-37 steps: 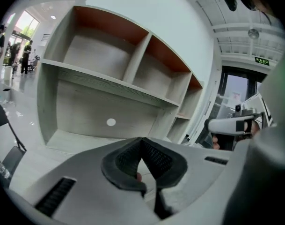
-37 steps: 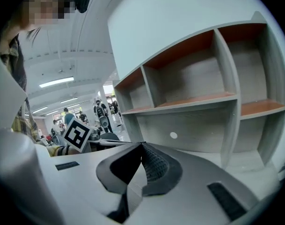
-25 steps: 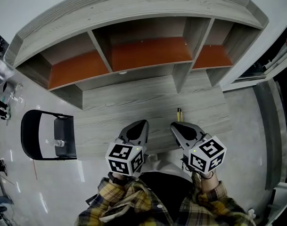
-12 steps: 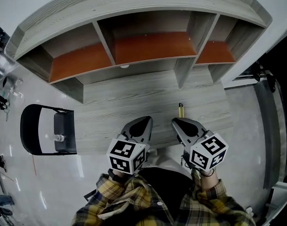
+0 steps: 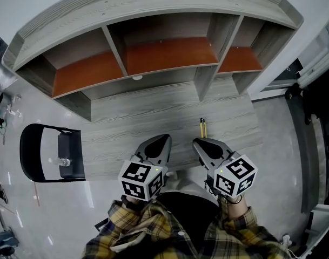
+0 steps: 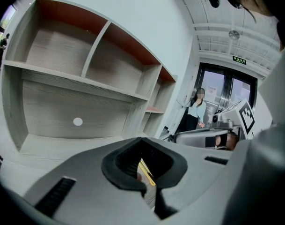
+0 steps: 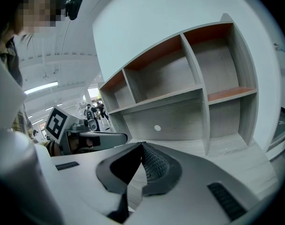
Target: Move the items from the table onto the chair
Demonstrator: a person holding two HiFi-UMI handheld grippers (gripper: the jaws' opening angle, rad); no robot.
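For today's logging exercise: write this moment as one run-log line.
left gripper: shut, empty | right gripper: shut, empty | yellow item: on table | chair: at table's left end

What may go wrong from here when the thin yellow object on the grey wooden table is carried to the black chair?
1. The thin yellow object lies flat on the grey wooden table; left gripper and right gripper are both shut and might only push it.
2. The black chair stands past the table's left end, a long carry; the object may slip.
3. A small pale item already on the seat may be knocked.
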